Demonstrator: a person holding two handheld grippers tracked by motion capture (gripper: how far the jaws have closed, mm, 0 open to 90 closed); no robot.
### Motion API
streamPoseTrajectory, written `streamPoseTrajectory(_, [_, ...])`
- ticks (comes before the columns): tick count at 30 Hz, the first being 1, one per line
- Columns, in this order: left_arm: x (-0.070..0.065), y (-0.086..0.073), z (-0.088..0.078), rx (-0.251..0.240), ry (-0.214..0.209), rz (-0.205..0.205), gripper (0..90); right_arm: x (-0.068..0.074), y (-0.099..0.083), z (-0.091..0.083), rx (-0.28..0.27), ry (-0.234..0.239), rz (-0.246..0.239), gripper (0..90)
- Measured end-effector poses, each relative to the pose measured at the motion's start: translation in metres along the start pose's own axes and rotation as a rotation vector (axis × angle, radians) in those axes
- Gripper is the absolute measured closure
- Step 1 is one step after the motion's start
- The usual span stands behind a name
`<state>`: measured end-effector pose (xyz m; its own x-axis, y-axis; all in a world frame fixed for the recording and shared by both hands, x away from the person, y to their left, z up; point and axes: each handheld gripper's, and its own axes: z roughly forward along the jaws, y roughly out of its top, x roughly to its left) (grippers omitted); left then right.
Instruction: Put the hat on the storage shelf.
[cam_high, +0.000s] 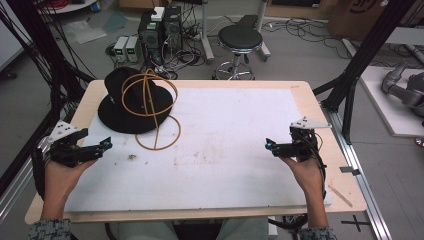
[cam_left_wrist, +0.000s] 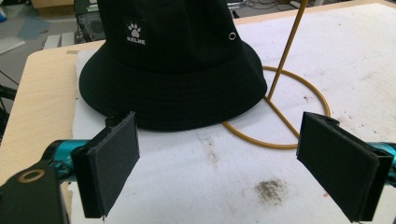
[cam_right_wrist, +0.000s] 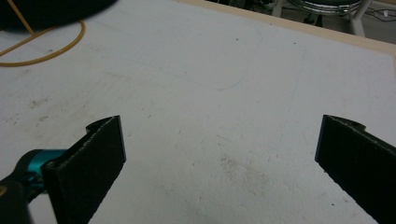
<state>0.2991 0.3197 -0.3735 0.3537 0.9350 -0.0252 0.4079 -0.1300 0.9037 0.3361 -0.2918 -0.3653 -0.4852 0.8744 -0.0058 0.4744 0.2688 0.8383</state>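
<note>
Both hands low at near edge, forearms in from below | I hold left gripper (cam_high: 102, 146) spread, right gripper (cam_high: 270, 146) spread, over mat (cam_high: 225, 150) | hat (cam_high: 131, 105) far-left on mat, beside wire stand (cam_high: 152, 107)

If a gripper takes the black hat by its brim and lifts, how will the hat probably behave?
The hat looks like soft cloth, so its brim would probably bend and droop from the pinch. It is likely light for its size. It lies beside the thin wire stand, over part of its base ring, so dragging it might shift or tip the stand.
</note>
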Motion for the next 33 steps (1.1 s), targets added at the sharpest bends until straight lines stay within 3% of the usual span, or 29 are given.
streamPoseTrajectory(18, [0.002,0.003,-0.001,-0.006,-0.014,0.003,14.3,0.004,-0.001,-0.003,-0.002,0.001,-0.008,1.3])
streamPoseTrajectory(26, [0.005,0.013,-0.007,-0.038,-0.046,0.020,15.6,0.006,-0.004,-0.004,0.006,0.010,-0.006,1.3])
streamPoseTrajectory(33, [0.013,0.022,-0.005,-0.063,-0.067,0.006,16.6,0.006,-0.010,-0.010,0.004,0.005,-0.001,1.3])
